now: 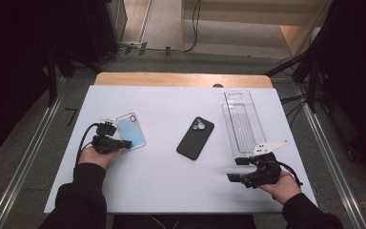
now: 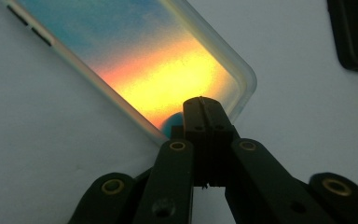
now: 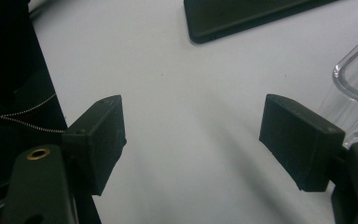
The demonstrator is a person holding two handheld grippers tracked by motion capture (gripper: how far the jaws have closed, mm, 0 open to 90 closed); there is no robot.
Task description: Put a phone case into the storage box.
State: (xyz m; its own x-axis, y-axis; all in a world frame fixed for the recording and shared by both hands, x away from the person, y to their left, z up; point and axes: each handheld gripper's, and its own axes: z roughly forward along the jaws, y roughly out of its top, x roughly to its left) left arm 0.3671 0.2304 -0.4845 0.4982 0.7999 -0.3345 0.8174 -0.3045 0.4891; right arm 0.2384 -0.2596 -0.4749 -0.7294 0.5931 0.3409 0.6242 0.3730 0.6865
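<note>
Phone case (image 1: 131, 130) with a blue-to-orange sunset print lies flat on the white tabletop (image 1: 162, 171), right at the tip of the left hand-held gripper (image 1: 124, 143). In the left gripper view the case (image 2: 135, 60) runs away from the jaws on a slant, and its rounded near corner sits just under the fingertips (image 2: 204, 112). Those jaws are pressed fully together, and whether they pinch the case rim or merely rest over it cannot be told. The left hand (image 1: 95, 155) holds that hand-held gripper near the tabletop's left edge, its cable looping back beside the wrist.

Further out from the left hand-held gripper, toward the middle of the tabletop, a black phone (image 1: 195, 138) lies flat with its camera cluster at the far end, well apart from the printed case. Its dark edge shows at the upper right of the left gripper view (image 2: 354, 37).

The right hand-held gripper (image 1: 237, 169) sits near the front right of the tabletop in the right hand (image 1: 281, 183), jaws spread wide with bare tabletop between them (image 3: 191, 135). A clear plastic tray (image 1: 243, 121) lies just beyond it, its near corner (image 3: 354, 84) close beside one jaw. The black phone's end (image 3: 242, 16) lies ahead of those jaws.
</note>
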